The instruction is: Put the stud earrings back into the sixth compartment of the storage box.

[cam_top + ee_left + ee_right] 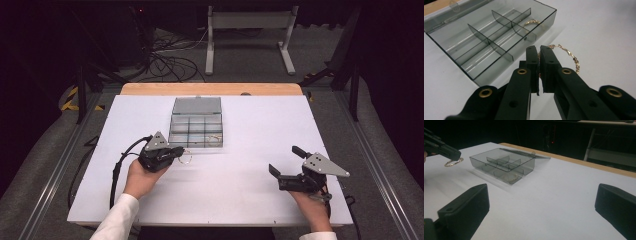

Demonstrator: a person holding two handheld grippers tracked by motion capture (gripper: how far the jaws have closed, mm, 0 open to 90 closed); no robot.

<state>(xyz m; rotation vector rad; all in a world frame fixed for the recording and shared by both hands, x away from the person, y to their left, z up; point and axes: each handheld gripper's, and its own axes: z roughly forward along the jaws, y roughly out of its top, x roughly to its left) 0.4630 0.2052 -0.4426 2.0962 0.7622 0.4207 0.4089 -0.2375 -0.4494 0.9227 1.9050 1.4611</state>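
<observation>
One table [260, 190], white. One box [461, 53], smoked plastic, rigid, lid back, second bracelet [531, 22] in corner cell. Right gripper [286, 167]: spread, idle. Left gripper [539, 51]: pinching bracelet [571, 58] above table beside box; probably light, limp, snag-prone; pinch chain.

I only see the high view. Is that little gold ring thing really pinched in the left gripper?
Observer: Yes. In the left gripper view the left gripper is shut on the gold bracelet, a chain of small links.
Child: Is it off the table?
Observer: The right gripper view shows the bracelet hanging in the air above the white table.
Child: Is the box empty?
Observer: No. Another bracelet lies in a corner compartment of the clear box.
</observation>
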